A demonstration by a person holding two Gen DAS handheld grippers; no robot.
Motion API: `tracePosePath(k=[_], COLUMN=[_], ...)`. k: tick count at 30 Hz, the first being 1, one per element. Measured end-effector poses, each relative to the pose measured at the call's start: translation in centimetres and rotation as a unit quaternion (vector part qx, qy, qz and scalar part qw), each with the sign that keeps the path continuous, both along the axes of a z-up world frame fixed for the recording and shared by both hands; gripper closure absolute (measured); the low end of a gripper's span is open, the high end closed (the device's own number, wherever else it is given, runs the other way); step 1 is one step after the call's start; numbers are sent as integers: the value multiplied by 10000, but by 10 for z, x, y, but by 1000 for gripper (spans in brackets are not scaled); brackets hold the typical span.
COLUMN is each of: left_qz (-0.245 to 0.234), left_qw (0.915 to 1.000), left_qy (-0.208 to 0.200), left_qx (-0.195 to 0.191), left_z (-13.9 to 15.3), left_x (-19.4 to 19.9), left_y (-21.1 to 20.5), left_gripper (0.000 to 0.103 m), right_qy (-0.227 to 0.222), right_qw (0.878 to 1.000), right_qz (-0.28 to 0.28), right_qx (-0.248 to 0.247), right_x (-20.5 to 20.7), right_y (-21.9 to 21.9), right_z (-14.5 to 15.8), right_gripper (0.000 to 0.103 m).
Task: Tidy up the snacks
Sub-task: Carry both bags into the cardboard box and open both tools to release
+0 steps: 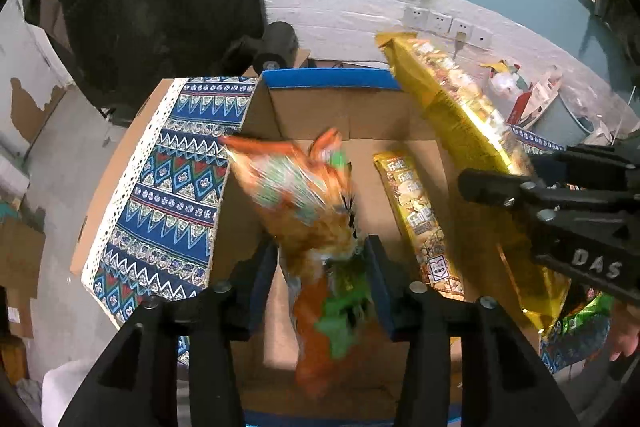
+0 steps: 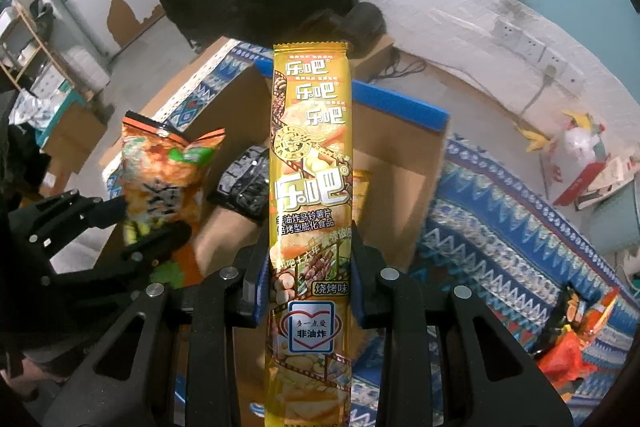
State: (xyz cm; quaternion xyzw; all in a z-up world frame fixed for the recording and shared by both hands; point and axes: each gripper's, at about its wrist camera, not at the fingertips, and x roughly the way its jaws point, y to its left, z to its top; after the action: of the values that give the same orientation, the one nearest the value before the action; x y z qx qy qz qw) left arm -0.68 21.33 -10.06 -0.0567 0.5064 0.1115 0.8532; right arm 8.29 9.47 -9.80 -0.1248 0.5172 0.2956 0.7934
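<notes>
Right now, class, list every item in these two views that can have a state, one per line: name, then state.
Left gripper: shut on the orange bag.
Orange bag: held over the box, crumpled.
Right gripper: shut on the yellow pack.
Yellow pack: held upright, sealed.
Box: open, flaps out.
Second yellow pack: lying in the box.

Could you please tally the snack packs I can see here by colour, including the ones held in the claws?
Gold long packs: 2, one in the right claw, one lying in the cardboard box.
Orange bags: 2, one in the left claw, one on the patterned cloth.
Total: 4.
</notes>
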Motion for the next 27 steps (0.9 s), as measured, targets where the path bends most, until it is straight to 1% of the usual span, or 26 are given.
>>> tracePosePath(k=[1,3,4,6,10,12,15,17,19,20,21,22,24,27], left_qz=[7,2,10,24,78,87,80,48,-9,-47,-96,-131,-232,-403], left_qw=[10000,9999,9999,9998,9998,9998,9997,9997,9997,9997,9997,9996,9993,9986], left_qy=[-15,-36,-49,-53,-90,-119,-159,-177,-197,-210,-222,-231,-262,-328], left_qx=[33,97,143,199,170,155,153,136,118,109,100,94,91,106], left_z=[1,3,4,5,7,10,13,14,15,16,18,18,21,26], left_x=[-1,-2,-3,-4,-7,-7,-7,-6,-5,-5,-4,-4,-2,-1], left_y=[0,0,1,2,7,7,5,3,-2,-5,-9,-12,-20,-35], left_gripper=[52,42,40,40,40,40,40,39,39,38,38,38,35,33], right_qy=[10,59,67,125,223,199,102,0,-94,-143,-175,-217,-345,-453], right_qw=[10000,10000,10000,9999,9998,9998,9999,10000,9999,9998,9997,9996,9990,9982], right_qz=[6,13,10,-4,-14,-26,-55,-72,-95,-127,-145,-156,-180,-228], right_qx=[-12,-21,-26,-20,-8,-24,-5,-43,-61,-77,-101,-132,-238,-305], right_x=[-1,-1,-1,-1,0,-1,-3,-3,-3,-3,-3,-4,-6,-9], right_y=[2,7,10,12,15,16,12,8,2,-4,-8,-12,-24,-41], right_z=[-2,-6,-7,-10,-14,-13,-6,-1,4,7,9,11,17,22], right_gripper=[74,73,73,73,71,67,66,61,50,47,42,39,38,33])
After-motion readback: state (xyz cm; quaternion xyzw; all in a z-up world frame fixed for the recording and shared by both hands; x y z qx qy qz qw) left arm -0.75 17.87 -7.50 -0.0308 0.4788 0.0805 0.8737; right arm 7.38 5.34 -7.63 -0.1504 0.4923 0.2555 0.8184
